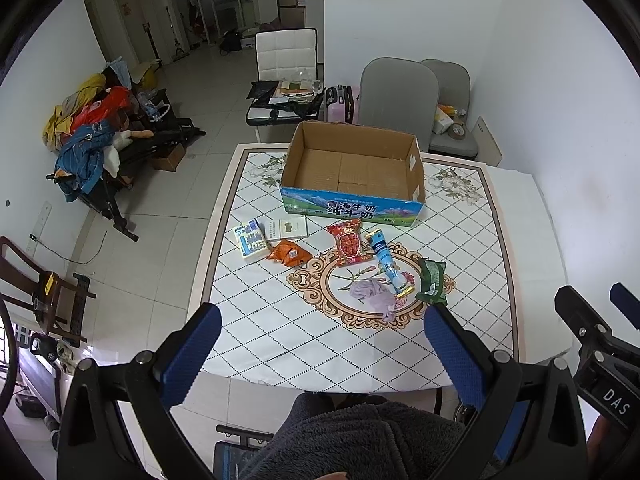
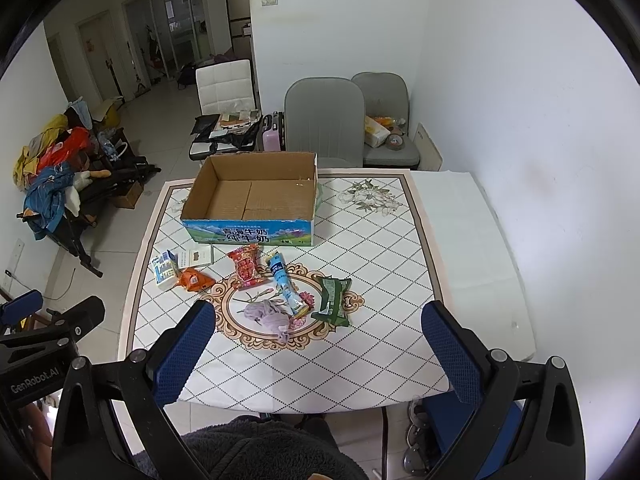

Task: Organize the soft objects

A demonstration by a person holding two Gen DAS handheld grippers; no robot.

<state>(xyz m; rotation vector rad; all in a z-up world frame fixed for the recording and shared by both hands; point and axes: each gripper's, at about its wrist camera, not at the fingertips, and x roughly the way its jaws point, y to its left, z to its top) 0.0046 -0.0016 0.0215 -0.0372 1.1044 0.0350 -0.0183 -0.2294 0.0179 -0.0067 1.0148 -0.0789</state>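
Left claw (image 1: 320, 344) and right claw (image 2: 318, 334), both spread wide and holding nothing, hover above the near edge of the bench (image 1: 472, 240). An open cardboard box (image 1: 352, 168) (bare inside) stands at the far side. In front of the box lie the soft items: a tissue pack (image 1: 250, 243), an orange packet (image 1: 288, 254), a red snack bag (image 1: 348, 242), a blue tube (image 1: 386, 262), a green pouch (image 1: 431, 280) and a crumpled lilac cloth (image 1: 372, 294), nearest the claws.
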